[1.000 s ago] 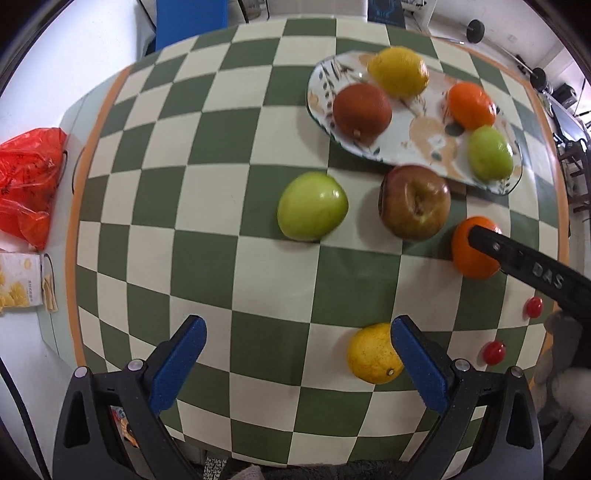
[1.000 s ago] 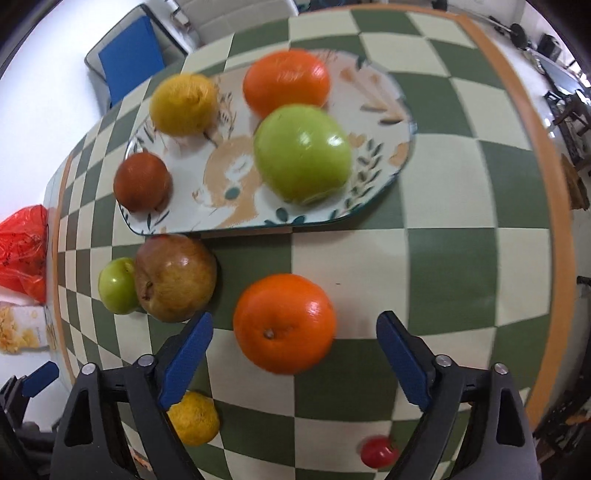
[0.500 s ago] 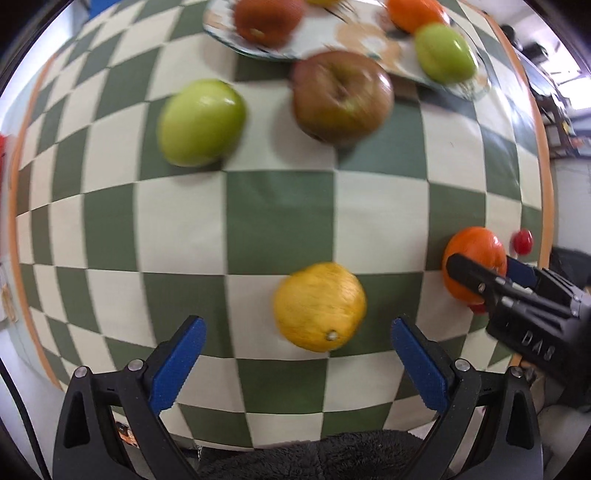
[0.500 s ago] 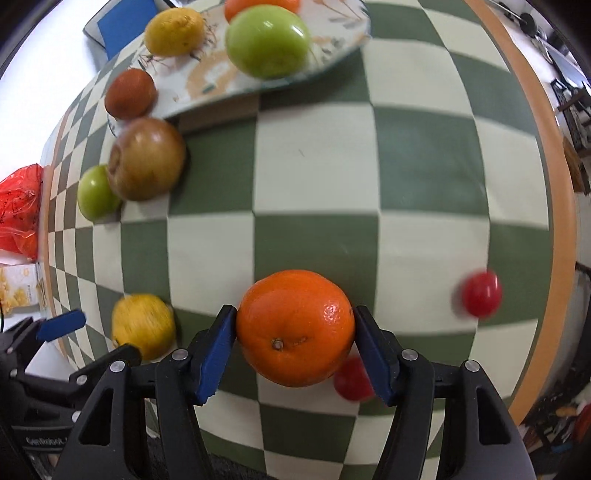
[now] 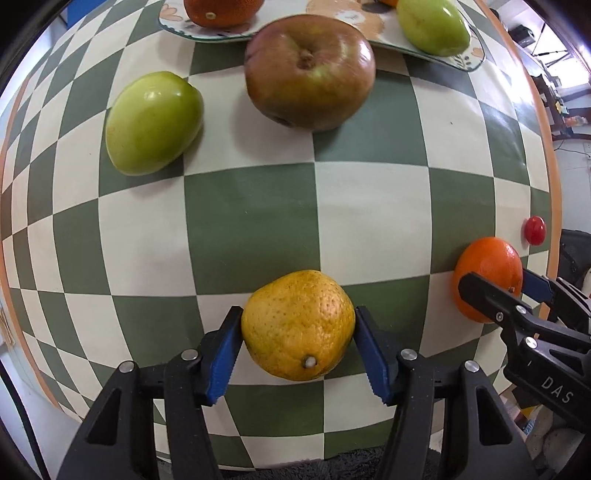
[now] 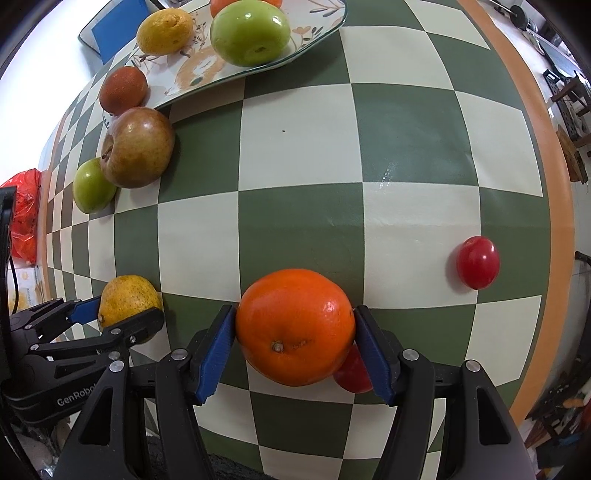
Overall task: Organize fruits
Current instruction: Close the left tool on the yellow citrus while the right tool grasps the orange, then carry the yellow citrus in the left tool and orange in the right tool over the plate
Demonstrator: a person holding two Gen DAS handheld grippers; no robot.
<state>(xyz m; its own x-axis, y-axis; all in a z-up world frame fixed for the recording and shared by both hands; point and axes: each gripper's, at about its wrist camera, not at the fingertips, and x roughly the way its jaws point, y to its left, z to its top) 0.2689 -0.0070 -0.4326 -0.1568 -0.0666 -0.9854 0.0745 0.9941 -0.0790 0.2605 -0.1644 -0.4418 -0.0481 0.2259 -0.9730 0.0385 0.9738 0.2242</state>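
My left gripper (image 5: 297, 325) is shut on a yellow lemon (image 5: 298, 324) low on the checked table; the same lemon (image 6: 127, 301) shows at the left of the right wrist view. My right gripper (image 6: 295, 326) is shut on an orange (image 6: 295, 325), also seen as the orange (image 5: 487, 275) at the right edge. A green apple (image 5: 153, 122) and a brown-red apple (image 5: 309, 70) lie on the cloth in front of the patterned plate (image 6: 192, 70). On the plate sit a green apple (image 6: 249, 31), a yellow lemon (image 6: 164, 31) and a reddish fruit (image 6: 123, 89).
Two small red cherry tomatoes are near the right table edge: one (image 6: 477, 262) in the open, one (image 6: 352, 369) partly hidden under the orange. An orange border (image 6: 554, 206) marks the table edge. A red plastic bag (image 6: 24, 218) hangs off the far left.
My left gripper moved forward and shut on the yellow lemon. The right gripper stays shut on the orange and the table view has shifted closer.
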